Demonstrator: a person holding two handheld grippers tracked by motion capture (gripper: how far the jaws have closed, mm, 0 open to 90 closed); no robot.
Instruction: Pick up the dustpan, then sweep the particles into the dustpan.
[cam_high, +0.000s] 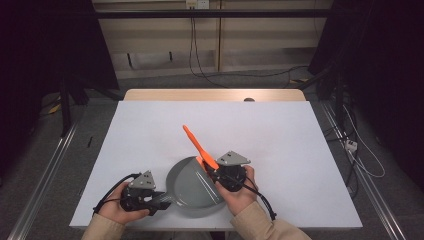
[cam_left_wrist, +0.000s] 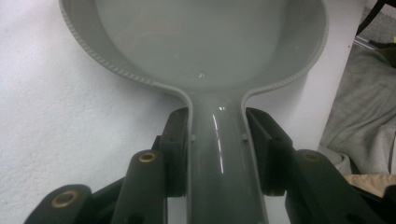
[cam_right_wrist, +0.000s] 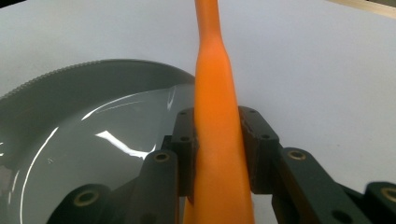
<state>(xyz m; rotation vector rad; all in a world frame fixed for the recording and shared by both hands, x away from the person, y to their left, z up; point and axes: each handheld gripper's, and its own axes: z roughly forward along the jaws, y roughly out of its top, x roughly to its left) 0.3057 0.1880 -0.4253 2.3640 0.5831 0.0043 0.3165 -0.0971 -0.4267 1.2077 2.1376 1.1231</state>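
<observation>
**Grey pan pinned, orange tool poised at its rim**

Grey plastic, glossy and empty: a shallow pan (cam_high: 192, 187) near the front edge of the white table (cam_high: 280, 135), handle pointing toward the person's left. Clamped on that handle (cam_left_wrist: 219, 154) from both sides by the left gripper (cam_high: 159, 199), pads pressed flat against the narrow neck just behind the bowl. Pinched fast in the right gripper (cam_high: 214, 172), an orange spatula-like tool (cam_high: 196, 144), held near its wider end, the slim end slanting up and away over the table beyond the pan's far rim. Which end is the working end, not clear from these angles.

For a clean next move, probably best to keep the handle grip firm and the pan flat on the table, then to tip the tool down into the bowl rather than drag it across the ribbed rim (cam_right_wrist: 60, 74), since a knock there could skid the light pan toward the table edge. No slack advisable in the right-hand pinch: smooth, tapering plastic, likely to slide or twist.

Around the work, little in the way: bare white tabletop, a wooden strip (cam_high: 215, 95) at the far side, cables (cam_high: 200, 50) on the floor beyond, well apart.
</observation>
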